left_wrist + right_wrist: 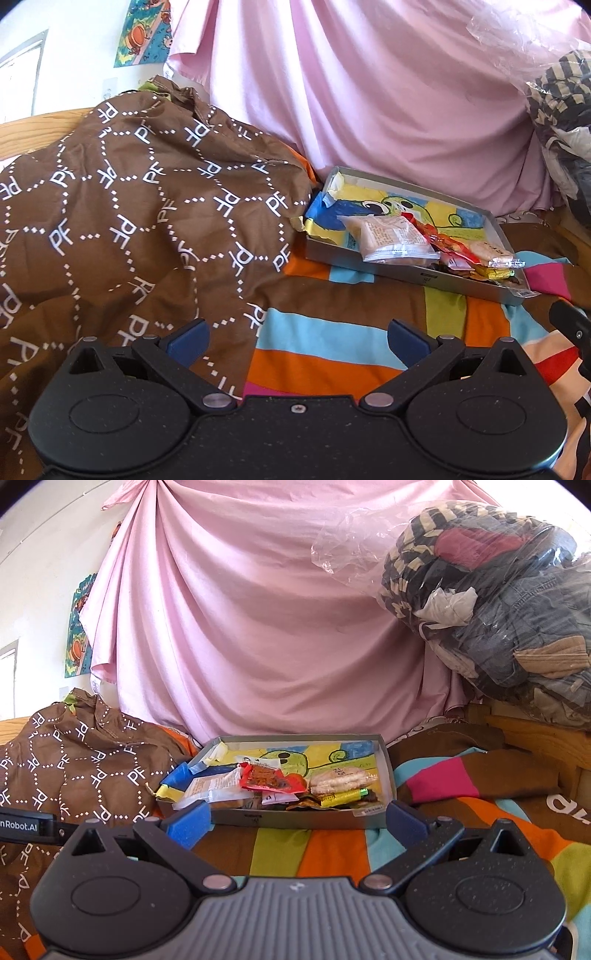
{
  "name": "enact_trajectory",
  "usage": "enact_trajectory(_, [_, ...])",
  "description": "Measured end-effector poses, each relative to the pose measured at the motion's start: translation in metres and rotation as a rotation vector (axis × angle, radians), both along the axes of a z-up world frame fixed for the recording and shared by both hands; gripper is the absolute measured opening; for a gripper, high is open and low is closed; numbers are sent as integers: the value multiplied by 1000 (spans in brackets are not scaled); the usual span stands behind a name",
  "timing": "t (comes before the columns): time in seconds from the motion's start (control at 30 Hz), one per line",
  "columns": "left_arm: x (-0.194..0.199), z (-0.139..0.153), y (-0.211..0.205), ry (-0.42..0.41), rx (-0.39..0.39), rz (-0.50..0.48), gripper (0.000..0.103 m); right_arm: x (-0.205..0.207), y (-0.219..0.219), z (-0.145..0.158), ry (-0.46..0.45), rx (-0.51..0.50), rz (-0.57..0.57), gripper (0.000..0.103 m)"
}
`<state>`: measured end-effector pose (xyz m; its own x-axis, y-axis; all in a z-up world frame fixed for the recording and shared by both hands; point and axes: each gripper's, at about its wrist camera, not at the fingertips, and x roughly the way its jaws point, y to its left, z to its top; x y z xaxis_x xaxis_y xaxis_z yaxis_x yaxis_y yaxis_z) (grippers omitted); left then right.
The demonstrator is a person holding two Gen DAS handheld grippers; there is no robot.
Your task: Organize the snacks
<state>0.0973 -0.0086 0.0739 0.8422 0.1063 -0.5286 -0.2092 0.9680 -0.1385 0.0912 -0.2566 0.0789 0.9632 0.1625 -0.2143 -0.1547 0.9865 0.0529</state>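
Nothing is being held at this moment, so the sorting itself looks not yet begun, or paused between picks. The landmark is the tray (pixel 386 771), a shallow grey box lined with a bright cartoon drawing, lying on the bedspread (pixel 332 853).

The snacks (pixel 280 786) sit heaped along the tray's near edge: a clear packet (pixel 210 788) at its left end, a red packet (pixel 266 775) in the middle, a wrapped stack of pale round biscuits (pixel 341 780) toward its right end, and a yellow bar (pixel 341 797) just in front of those. Smaller wrappers lie underneath, too jumbled to name.

The right gripper (pixel 297 821) hovers just in front of the tray, its jaws wide apart and empty, roughly framing the near wall. The left gripper (pixel 295 339) hangs further back and to the tray's left, jaws also spread wide with nothing between them.

The likely next move is a reach over the near wall to pinch one packet. The wrappers are thin, slippery and overlapping, so a top piece such as the red packet seems the easiest first pick.

The bedspread is soft and striped in many colours, uneven footing for the tray. Left of the tray lies a rumpled brown cloth (pixel 129 206) with white lettering; behind it hangs a pink sheet (pixel 258 627); to its right, a clear bag of clothes (pixel 498 609) rests on a wooden ledge.
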Motion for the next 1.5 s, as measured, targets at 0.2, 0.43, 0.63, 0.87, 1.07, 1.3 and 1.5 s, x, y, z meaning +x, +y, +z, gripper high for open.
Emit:
enact_trajectory(0.2, [-14,-1,3,-17,22,-5,102,-11,5,-1,14,-7,9,103])
enact_trajectory(0.43, [-30,-6,9,-15,46,-11,102,-25,11,-5,44,-2,14,103])
enact_trajectory(0.63, [-44,-9,10,-35,66,-30,102,-38,13,-6,48,7,-3,103])
enact_trajectory(0.87, [-54,-10,9,-65,81,-62,102,-48,17,-10,60,8,-19,103])
enact_trajectory(1.07, [-62,-14,11,-62,75,-84,102,-59,22,-18,110,13,-8,103])
enact_trajectory(1.3, [-71,-22,10,-43,96,-100,102,-64,28,-23,135,5,12,103])
enact_trajectory(1.5, [-75,-25,12,-37,106,-92,102,-64,27,-25,130,7,12,103])
